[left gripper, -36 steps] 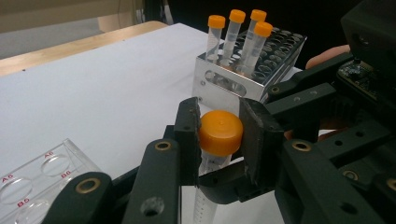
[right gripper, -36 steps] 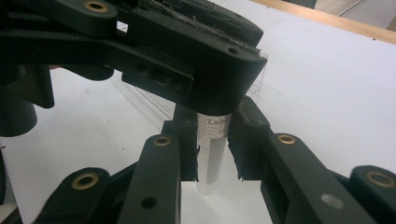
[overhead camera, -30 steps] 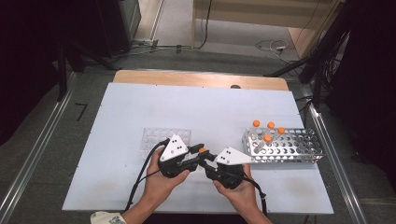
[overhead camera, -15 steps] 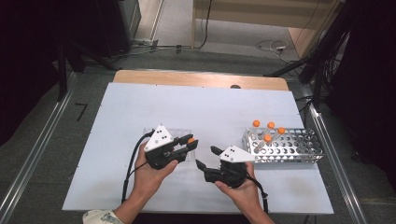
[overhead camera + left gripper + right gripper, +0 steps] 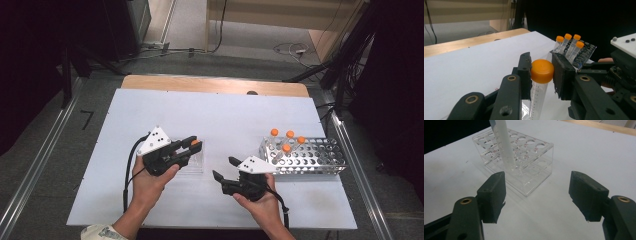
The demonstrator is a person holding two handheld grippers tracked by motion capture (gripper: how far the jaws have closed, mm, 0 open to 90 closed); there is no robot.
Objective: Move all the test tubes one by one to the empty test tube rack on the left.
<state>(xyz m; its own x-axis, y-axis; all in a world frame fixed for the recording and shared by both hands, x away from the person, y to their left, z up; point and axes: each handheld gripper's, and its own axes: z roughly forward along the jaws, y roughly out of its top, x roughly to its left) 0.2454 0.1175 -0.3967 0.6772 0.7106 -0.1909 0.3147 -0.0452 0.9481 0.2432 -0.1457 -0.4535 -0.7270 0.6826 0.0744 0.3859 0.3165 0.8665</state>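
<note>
My left gripper (image 5: 193,145) is shut on the orange cap of a clear graduated tube (image 5: 542,70), which hangs upright between its pads. In the right gripper view the tube's lower end (image 5: 504,150) reaches down into a hole of the clear plastic rack (image 5: 529,157). That rack (image 5: 192,164) lies just under the left gripper. My right gripper (image 5: 224,168) sits to the right of the rack and points at it. Its jaws have just been opening and stand wide with nothing between them (image 5: 540,192).
A metal mesh rack (image 5: 312,156) at the right holds several orange-capped tubes (image 5: 287,137), also seen past the left jaws (image 5: 570,43). Everything rests on a white board (image 5: 225,115) with a wooden edge behind it. Dark equipment and cables surround the table.
One second ago both grippers met at the tube in the middle. The right jaws opened and let go, and the left gripper carried the tube left and away, over the clear rack.
</note>
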